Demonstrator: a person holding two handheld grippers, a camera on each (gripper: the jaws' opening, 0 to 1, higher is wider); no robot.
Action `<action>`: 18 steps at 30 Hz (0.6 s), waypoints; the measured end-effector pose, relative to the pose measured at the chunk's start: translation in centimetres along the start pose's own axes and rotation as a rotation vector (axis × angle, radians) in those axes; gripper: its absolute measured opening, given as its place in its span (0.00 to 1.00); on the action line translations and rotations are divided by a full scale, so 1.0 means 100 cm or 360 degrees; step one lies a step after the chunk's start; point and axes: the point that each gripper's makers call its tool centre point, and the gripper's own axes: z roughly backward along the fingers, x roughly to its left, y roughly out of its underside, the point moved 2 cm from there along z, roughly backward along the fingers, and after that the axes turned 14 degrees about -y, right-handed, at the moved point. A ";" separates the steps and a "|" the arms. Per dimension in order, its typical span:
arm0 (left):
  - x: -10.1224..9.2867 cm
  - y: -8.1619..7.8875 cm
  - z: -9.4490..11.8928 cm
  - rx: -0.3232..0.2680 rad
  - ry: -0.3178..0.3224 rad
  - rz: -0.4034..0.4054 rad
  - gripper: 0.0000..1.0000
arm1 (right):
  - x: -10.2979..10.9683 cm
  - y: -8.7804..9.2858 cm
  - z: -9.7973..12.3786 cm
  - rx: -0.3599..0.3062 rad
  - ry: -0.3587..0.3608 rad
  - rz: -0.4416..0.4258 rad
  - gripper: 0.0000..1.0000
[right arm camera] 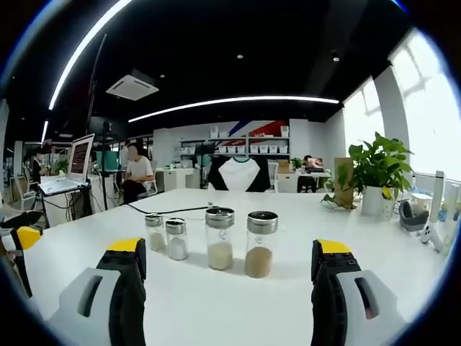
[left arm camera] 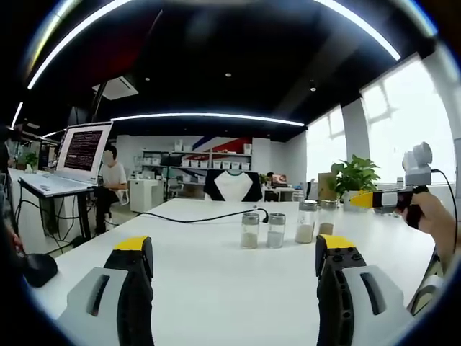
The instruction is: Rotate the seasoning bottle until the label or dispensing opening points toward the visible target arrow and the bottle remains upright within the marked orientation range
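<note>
Several glass seasoning bottles with metal caps stand upright in a row on the white table (right arm camera: 238, 317). In the right gripper view, two small ones (right arm camera: 154, 231) (right arm camera: 176, 238) hold white powder, a taller one (right arm camera: 220, 247) pale grains, and another (right arm camera: 261, 253) brown powder. My right gripper (right arm camera: 229, 252) is open just in front of the two taller bottles, touching nothing. In the left gripper view the same row (left arm camera: 276, 230) stands farther off. My left gripper (left arm camera: 232, 251) is open over bare table (left arm camera: 216, 288). The right gripper (left arm camera: 382, 199), held by a hand (left arm camera: 432, 216), comes in from the right.
A black cable (left arm camera: 194, 218) runs across the table behind the bottles. A laptop (left arm camera: 81, 155) stands on a side desk at the left, with a seated person (left arm camera: 112, 180) beyond it. A potted plant (right arm camera: 378, 173) and small white items (right arm camera: 432, 216) stand at the table's right end.
</note>
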 end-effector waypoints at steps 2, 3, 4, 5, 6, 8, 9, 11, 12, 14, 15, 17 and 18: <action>0.000 0.000 0.000 0.0003 -0.0003 0.0002 0.99 | -0.002 -0.002 -0.005 -0.0010 0.0010 -0.0005 0.97; 0.001 0.000 0.000 0.0003 -0.0004 0.0000 0.99 | -0.002 -0.003 -0.009 -0.0009 0.0010 -0.0005 0.97; 0.001 0.001 0.000 0.0006 -0.0005 -0.0003 0.99 | -0.002 -0.003 -0.011 -0.0004 0.0010 -0.0004 0.97; 0.001 0.001 0.000 0.0010 -0.0003 -0.0006 0.99 | -0.002 -0.003 -0.013 0.0001 0.0011 0.0001 0.97; 0.000 0.002 0.000 0.0015 0.0000 -0.0014 1.00 | -0.002 -0.004 -0.016 0.0007 0.0011 0.0030 0.97; 0.001 0.004 0.000 0.0026 -0.0010 -0.0014 1.00 | -0.003 -0.006 -0.019 0.0003 0.0010 0.0047 0.97; 0.001 0.004 0.000 0.0023 -0.0010 -0.0017 1.00 | -0.003 -0.007 -0.021 -0.0001 0.0014 0.0045 0.97; 0.001 0.004 -0.001 0.0024 -0.0007 -0.0023 1.00 | 0.000 -0.008 -0.030 0.0017 -0.0009 0.0085 0.97; 0.000 0.004 -0.001 0.0026 -0.0005 -0.0023 1.00 | 0.001 -0.009 -0.033 0.0019 -0.0010 0.0094 0.96; 0.000 0.005 -0.001 0.0033 -0.0005 -0.0018 1.00 | 0.002 -0.010 -0.039 0.0013 -0.0013 0.0104 0.95; 0.000 0.006 -0.001 0.0035 -0.0004 -0.0019 1.00 | 0.002 -0.010 -0.042 0.0014 -0.0017 0.0104 0.95; 0.000 0.006 -0.001 0.0036 -0.0001 -0.0019 1.00 | 0.006 -0.011 -0.049 -0.0022 -0.0072 0.0130 0.97; 0.000 0.006 -0.001 0.0033 -0.0005 -0.0016 1.00 | 0.004 -0.010 -0.049 -0.0025 -0.0056 0.0117 0.96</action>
